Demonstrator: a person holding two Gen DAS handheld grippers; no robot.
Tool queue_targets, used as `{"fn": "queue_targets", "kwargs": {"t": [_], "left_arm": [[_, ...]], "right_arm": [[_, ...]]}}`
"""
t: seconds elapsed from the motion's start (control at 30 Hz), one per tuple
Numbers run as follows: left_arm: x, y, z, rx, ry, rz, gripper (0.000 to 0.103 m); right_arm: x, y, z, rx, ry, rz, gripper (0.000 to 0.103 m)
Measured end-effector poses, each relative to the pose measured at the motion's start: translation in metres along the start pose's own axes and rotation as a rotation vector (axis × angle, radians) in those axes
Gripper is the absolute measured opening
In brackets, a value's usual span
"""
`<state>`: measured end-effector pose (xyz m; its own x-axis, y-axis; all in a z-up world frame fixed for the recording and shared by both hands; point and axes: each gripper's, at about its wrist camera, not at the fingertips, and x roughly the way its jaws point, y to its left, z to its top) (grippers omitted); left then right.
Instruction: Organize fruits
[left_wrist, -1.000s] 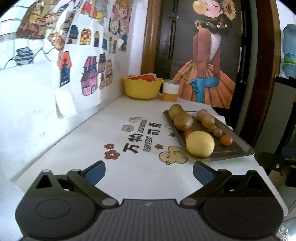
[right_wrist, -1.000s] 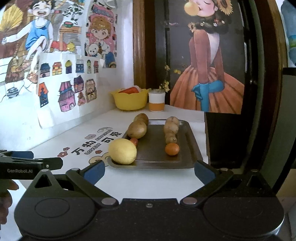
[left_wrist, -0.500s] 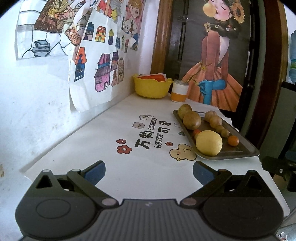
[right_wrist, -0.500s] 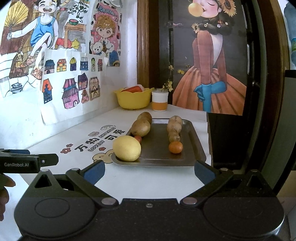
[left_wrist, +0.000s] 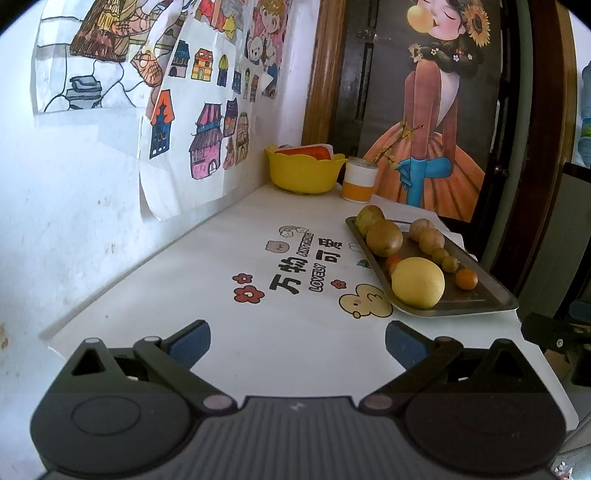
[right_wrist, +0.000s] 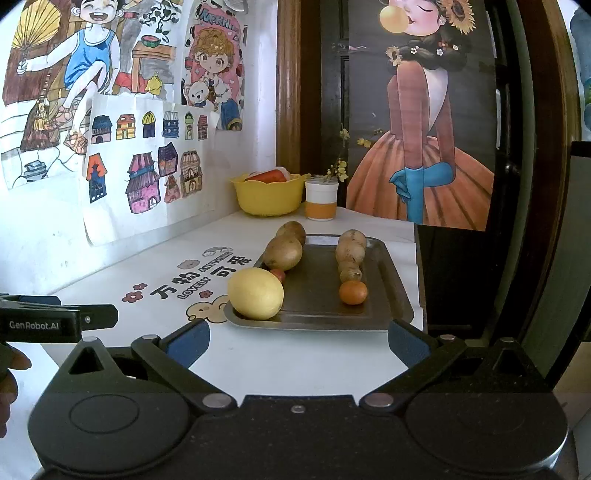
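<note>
A: Both tools hang over the near edge of the white table (left_wrist: 207, 280). The left gripper (left_wrist: 297, 341) has its jaws spread wide and nothing between them.

B: Same on the other side: the right gripper (right_wrist: 298, 341) gapes fully, empty too, lined up just short of the metal tray (right_wrist: 388, 314).

A: And the fruit sits on that tray, at the table's right side. Nearest on the left row, a big yellow lemon (right_wrist: 255, 293), with a small red fruit (right_wrist: 277, 275) tucked right behind it, then two brown kiwis (right_wrist: 283, 253) further back.

B: The right row runs from an orange kumquat (right_wrist: 353, 292) at the near end through a line of brownish round fruits (right_wrist: 351, 254) touching one another.

A: At the far end, a yellow bowl (right_wrist: 267, 197) and, just right of it, a white-and-orange cup (right_wrist: 321, 201).
</note>
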<state>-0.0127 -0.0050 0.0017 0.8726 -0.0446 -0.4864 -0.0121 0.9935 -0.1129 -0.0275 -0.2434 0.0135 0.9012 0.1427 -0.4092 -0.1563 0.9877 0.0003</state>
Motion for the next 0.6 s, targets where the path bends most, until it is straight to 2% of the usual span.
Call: {"fn": "queue_targets", "kwargs": {"t": [0.3,0.4,0.6], "left_arm": [[-0.0001,-0.0002,0.0006,-0.008,0.009,0.007,0.102],[-0.0004,0.0,0.0009,-0.007,0.012,-0.034,0.102],[0.001,0.0019,0.001,-0.028,0.017,-0.048,0.103]], "right_arm": [[0.0002,0.0013,-0.0012,-0.008,0.002,0.0,0.102],[0.0007,0.0016,-0.002,-0.012,0.003,-0.001,0.102],[0.0023,0.0011,-0.0041,-0.021,0.005,0.004,0.102]]}}
